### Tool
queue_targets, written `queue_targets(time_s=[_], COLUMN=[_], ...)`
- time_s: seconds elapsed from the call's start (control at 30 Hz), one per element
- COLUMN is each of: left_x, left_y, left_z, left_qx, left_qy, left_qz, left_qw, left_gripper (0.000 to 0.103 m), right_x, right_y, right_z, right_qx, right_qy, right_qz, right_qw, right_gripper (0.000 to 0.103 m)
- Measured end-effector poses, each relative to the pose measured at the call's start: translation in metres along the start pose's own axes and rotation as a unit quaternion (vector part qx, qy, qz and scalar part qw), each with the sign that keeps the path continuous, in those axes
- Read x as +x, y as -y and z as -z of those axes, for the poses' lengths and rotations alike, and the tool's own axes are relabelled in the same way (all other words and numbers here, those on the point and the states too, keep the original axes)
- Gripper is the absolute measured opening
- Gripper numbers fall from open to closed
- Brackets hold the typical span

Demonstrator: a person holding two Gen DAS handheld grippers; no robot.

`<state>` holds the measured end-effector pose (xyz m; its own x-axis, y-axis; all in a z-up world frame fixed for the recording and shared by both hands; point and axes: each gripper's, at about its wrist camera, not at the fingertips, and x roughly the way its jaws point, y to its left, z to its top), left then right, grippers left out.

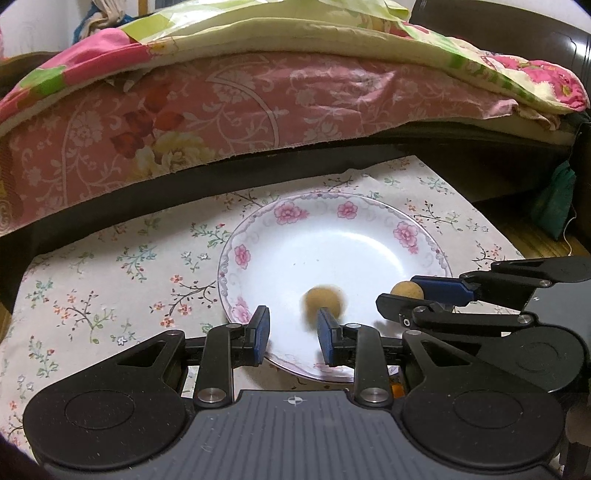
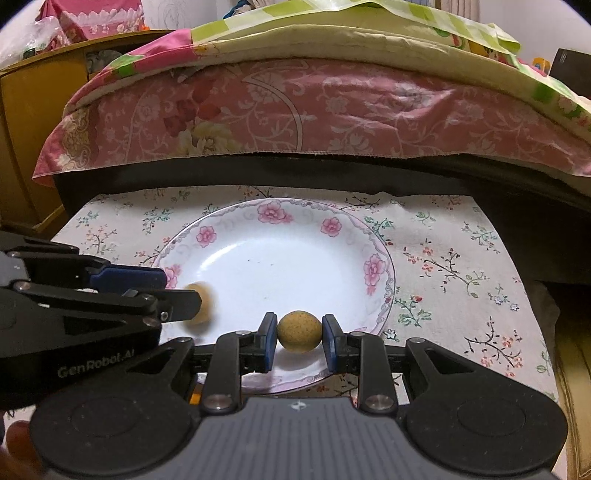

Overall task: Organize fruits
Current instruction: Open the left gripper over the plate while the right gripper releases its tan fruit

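Nearest, left claw [image 1: 291, 334]: blue-padded fingers spread apart, nothing between them, poised over the near rim of the plate [image 1: 373, 221]. Just beyond its right finger, a small brown fruit [image 1: 324, 300], blurred, loose over the white bowl of the plate; shape and long axis cannot be told through the blur.

Right claw [image 2: 299, 334]: fingers closed on a second brown fruit [image 2: 299, 331], speckled skin, slightly egg-shaped, long axis lying crosswise from pad to pad, roughly level. It is held over the near part of the plate, a soft shadow beneath it.

Plate: white, shallow, pink flowers around the rim, resting on a cloth [image 2: 454, 266] printed with small sprigs that covers the worktop.

Farthest: bed with a pink floral sheet [image 2: 332, 110] hanging over its dark side, and a folded quilt [image 1: 258, 33] in green, yellow and pink on top.
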<state>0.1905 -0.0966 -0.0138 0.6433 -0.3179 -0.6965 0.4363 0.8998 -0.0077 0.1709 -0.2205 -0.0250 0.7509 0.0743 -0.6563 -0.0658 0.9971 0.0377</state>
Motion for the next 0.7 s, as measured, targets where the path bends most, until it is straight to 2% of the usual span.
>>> queue_targets(time_s=[0.37,0.7], left_x=[-0.008,-0.032], left_y=[-0.006,-0.012], left_z=[0.000,0.002], left_qx=[-0.004,-0.006], left_qy=[0.002,0.010], left_qz=[-0.004,-0.010], left_qw=[1.0000,0.9999], left_gripper=[0.037,0.038], right_x=[-0.004,-0.027], right_y=[0.004,0.007], right_z=[-0.005,-0.013], right_qx=[0.010,0.028], right_qy=[0.013,0.038], right_qz=[0.005,0.004], right_qw=[1.000,0.999], right_gripper=[0.027,0.028])
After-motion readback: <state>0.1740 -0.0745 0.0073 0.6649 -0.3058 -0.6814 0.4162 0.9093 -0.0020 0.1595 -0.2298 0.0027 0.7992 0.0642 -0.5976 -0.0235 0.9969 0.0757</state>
